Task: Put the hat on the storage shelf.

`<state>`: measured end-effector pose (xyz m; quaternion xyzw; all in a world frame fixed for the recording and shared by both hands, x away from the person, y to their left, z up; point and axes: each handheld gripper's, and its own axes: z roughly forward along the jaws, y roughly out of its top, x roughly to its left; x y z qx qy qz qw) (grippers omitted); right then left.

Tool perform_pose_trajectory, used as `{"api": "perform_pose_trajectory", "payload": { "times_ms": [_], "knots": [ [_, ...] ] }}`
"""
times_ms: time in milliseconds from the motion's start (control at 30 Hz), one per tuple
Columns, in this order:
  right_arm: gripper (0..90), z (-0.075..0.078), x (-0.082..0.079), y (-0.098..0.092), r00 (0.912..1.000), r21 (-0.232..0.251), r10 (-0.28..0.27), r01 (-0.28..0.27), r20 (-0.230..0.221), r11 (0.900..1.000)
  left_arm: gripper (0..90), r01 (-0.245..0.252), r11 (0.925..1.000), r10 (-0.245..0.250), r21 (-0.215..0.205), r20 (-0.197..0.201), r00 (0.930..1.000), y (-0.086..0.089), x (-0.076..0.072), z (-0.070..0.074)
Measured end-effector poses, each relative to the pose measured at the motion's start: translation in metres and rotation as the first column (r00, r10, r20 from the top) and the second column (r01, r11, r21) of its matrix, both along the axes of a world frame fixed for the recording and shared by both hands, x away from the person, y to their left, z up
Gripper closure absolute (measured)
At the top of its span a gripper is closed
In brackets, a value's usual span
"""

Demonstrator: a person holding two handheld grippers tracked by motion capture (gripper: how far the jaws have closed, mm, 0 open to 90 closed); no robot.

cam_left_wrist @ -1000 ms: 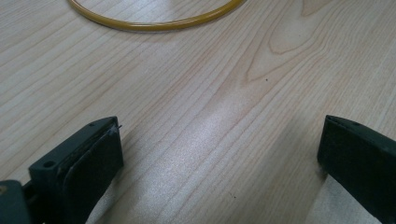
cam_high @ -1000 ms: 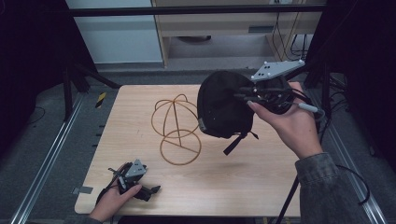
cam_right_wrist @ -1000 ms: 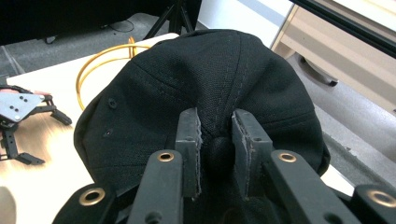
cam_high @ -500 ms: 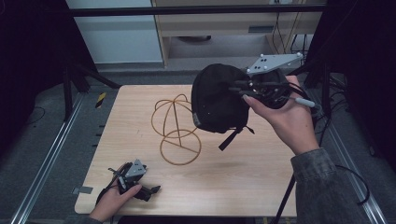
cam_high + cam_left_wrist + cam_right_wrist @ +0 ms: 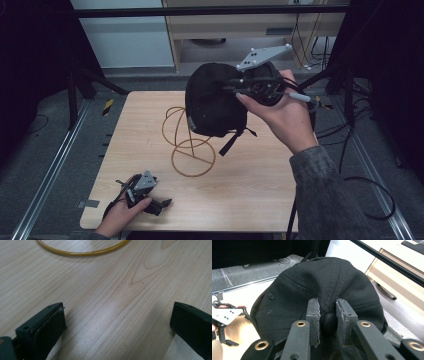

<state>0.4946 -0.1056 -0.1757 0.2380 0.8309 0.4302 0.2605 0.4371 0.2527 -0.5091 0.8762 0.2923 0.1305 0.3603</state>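
Evidently for hanging, the black cap [image 5: 322,287] is pinched by its top button in the right gripper [image 5: 329,322] above the wire stand [image 5: 189,145]; the left gripper [image 5: 117,325] is rested open on the worktop [image 5: 250,190] beside the stand.

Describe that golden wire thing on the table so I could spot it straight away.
On the wooden table, near its middle, stands a wire stand: a flat ring base with curved hoops rising from it. Its yellow-gold colour sets it apart from the black cap that the right gripper holds beside it.
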Motion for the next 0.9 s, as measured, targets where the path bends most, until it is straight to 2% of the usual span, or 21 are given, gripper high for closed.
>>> {"api": "perform_pose_trajectory", "payload": {
  "times_ms": [200, 633, 900],
  "knots": [
    [74.1, 0.002, 0.009, 0.020, 0.9995, -0.020, 0.030, -0.030, -0.012, 0.999, 0.0, 0.001, 1.0000, -0.001, 0.001, 0.002, 1.0000, 0.000, 0.000, 0.000],
    [74.1, 0.002, 0.017, 0.041, 0.9977, -0.046, 0.059, -0.060, -0.035, 0.997, 0.0, 0.000, 1.0000, 0.000, -0.001, 0.000, 1.0000, 0.000, 0.000, 0.000],
    [74.0, -0.007, 0.022, 0.059, 0.9946, -0.073, 0.086, -0.090, -0.057, 0.993, 0.0, 0.000, 1.0000, 0.000, 0.000, 0.000, 1.0000, 0.000, 0.000, 0.000]
  ]
}}
